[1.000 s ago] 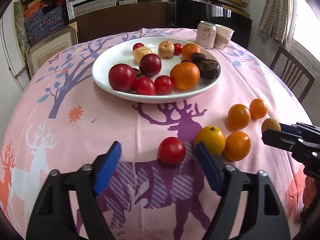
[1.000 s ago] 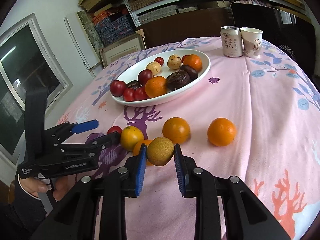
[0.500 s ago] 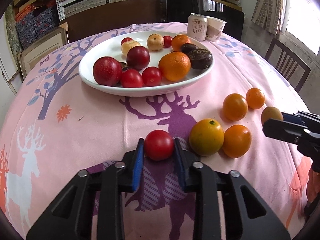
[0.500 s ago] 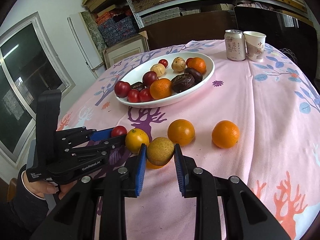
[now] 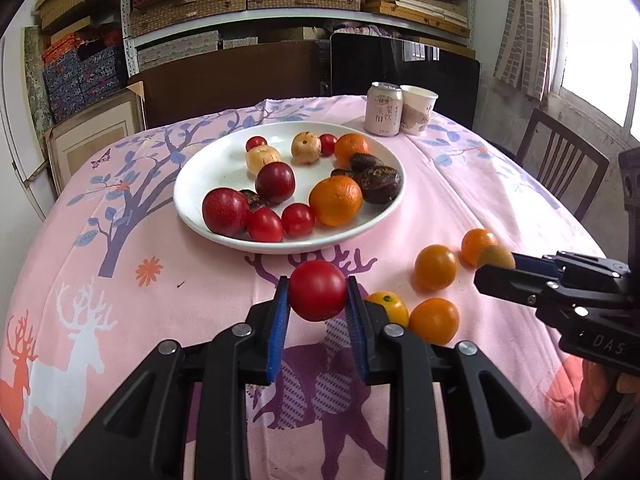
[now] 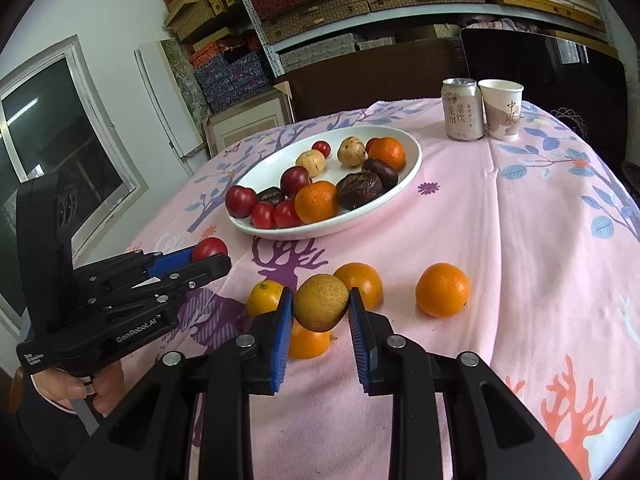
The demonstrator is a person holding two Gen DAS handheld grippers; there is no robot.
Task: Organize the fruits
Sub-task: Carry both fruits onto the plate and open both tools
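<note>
My left gripper [image 5: 318, 300] is shut on a red tomato [image 5: 318, 296] and holds it above the pink tablecloth, just in front of the white plate [image 5: 200, 184]. The tomato also shows in the right wrist view [image 6: 210, 249]. My right gripper [image 6: 320, 308] is shut on a brownish-yellow round fruit [image 6: 321, 307] and holds it lifted above the loose oranges. That fruit shows at the right gripper's tip in the left wrist view [image 5: 496, 257]. The plate [image 6: 412, 160] holds several red, orange, pale and dark fruits.
Several oranges lie loose on the cloth: one [image 6: 442, 289] to the right, one [image 6: 362, 282] behind the held fruit, a yellow-orange one [image 6: 264, 298] to the left. A drink can [image 6: 461, 109] and a paper cup [image 6: 502, 110] stand behind the plate. A chair [image 5: 560, 164] stands at the right.
My left gripper closed on the red tomato and lifted it off the cloth toward the plate. My right gripper kept its fruit and rose with it.
</note>
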